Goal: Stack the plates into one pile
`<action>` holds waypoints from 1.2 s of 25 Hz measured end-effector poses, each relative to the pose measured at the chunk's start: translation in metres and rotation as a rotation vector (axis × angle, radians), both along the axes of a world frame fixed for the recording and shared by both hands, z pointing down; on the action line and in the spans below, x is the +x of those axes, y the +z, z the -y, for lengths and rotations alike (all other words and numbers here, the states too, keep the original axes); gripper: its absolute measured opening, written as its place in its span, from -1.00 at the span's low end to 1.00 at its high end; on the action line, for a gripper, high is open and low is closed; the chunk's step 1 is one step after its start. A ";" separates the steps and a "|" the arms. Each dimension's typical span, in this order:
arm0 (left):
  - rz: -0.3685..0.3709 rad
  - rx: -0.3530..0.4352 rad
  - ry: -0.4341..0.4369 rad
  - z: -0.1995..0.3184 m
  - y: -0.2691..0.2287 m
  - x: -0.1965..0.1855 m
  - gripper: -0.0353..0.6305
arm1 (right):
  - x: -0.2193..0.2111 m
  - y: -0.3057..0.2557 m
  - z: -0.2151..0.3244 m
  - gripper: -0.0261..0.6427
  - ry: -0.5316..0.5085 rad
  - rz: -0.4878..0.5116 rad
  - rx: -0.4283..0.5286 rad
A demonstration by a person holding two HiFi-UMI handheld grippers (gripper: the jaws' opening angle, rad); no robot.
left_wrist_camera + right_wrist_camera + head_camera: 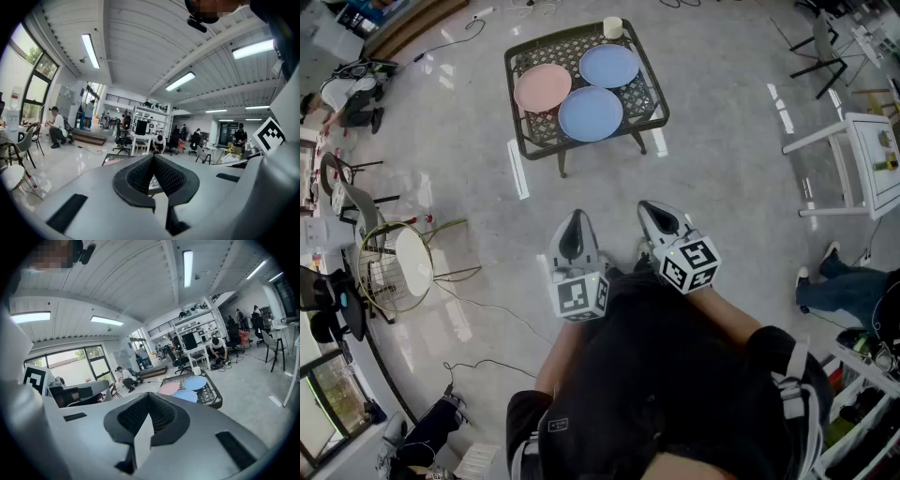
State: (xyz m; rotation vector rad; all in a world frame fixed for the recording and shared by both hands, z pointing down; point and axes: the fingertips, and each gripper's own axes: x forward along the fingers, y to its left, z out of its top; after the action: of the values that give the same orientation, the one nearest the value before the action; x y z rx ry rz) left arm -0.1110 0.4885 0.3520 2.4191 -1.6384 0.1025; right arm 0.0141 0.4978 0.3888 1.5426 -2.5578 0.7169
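While a pink plate [543, 88], a far blue plate [609, 65] and a near blue plate [591, 112] lie flat side by side on a lattice table [639, 94] in the head view, the left gripper view shows the left gripper [153, 159] pinched together, empty; the right gripper view shows the right gripper [149, 398] likewise closed on nothing

Three plates [591, 112] lie side by side on the table [645, 97], a cup [612, 27] behind.

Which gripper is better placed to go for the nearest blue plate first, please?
Left, marginally. The left gripper lines up with the near blue plate, and its view has the table dead ahead. The right gripper sits off to the side. Both are shut, empty and well short.
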 end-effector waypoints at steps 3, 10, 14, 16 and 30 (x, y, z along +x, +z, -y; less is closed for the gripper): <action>0.001 0.002 -0.002 -0.001 0.002 0.005 -0.85 | 0.004 0.001 -0.001 -0.89 -0.003 0.001 0.005; 0.005 -0.005 -0.005 -0.003 0.005 0.010 -0.85 | 0.008 0.000 -0.002 -0.89 -0.008 0.002 0.011; 0.008 -0.008 -0.017 -0.004 0.004 0.019 -0.85 | 0.018 0.000 -0.001 -0.89 -0.007 0.013 0.001; 0.008 -0.011 -0.024 -0.005 0.004 0.025 -0.85 | 0.024 0.000 -0.001 -0.89 -0.012 0.020 -0.003; 0.023 -0.005 -0.101 -0.014 0.009 0.064 -0.85 | 0.051 0.007 0.004 -0.89 -0.112 0.027 0.009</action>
State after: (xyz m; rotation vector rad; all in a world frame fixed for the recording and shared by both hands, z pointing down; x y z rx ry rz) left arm -0.0474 0.5025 0.3606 2.3344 -1.7648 0.1183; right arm 0.0649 0.4935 0.3957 1.3880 -2.6455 0.7193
